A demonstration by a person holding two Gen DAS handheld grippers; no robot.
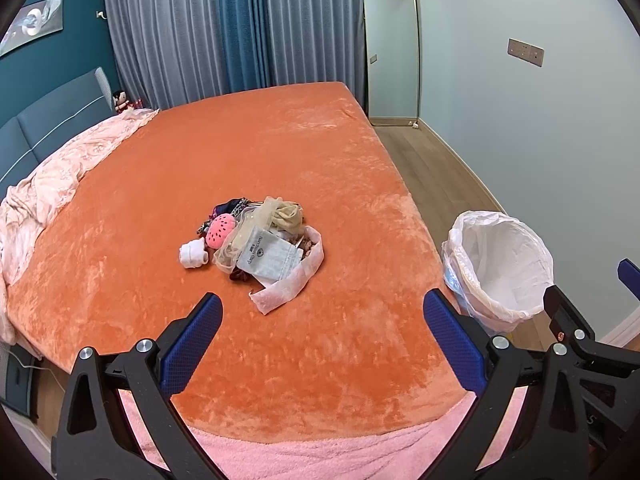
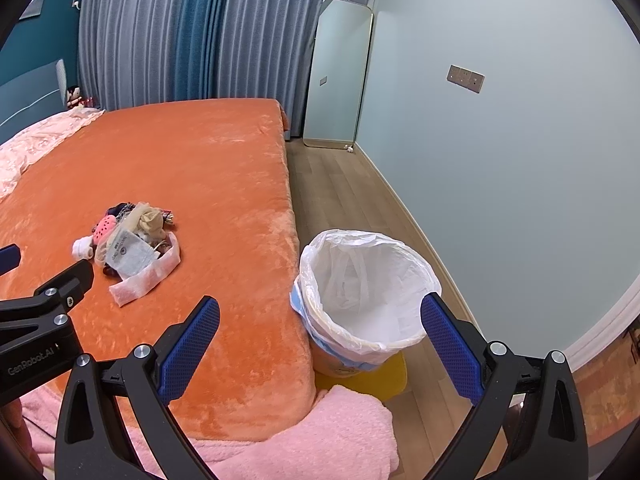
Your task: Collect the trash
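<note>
A pile of trash (image 1: 260, 240) is seen lying near the middle of a bed (image 1: 240, 152) covered with an orange plush blanket. In the pile, a white rolled sock (image 1: 193, 254) is found at the left edge, touching a pink spotted round piece (image 1: 221, 231). A grey printed pouch (image 1: 267, 258) lies in front, and a pale pink strip (image 1: 288, 286) is curled around its right side and trails toward the near edge of the bed. Beige sheer fabric (image 1: 286, 212) and dark patterned bits are heaped at the back.

The left claw (image 1: 322, 328) is held above the near part of the bed, its blue-padded jaws spread wide with nothing between them; the pile lies ahead, apart from it. The right claw (image 2: 320, 334) is likewise held wide and empty, over the right edge of the bed, with the bin (image 2: 362, 300) seen between its jaws.

The bin is lined with a white plastic bag and stands on the wooden floor (image 2: 340, 192) just beside the bed's right side. A pink towel (image 2: 320, 432) is seen draped at the near edge. A rumpled pink quilt (image 1: 60, 172) is bunched along the left side of the bed. A mirror (image 1: 392, 52) is leaned against the far wall beside grey and teal curtains (image 1: 224, 28).
</note>
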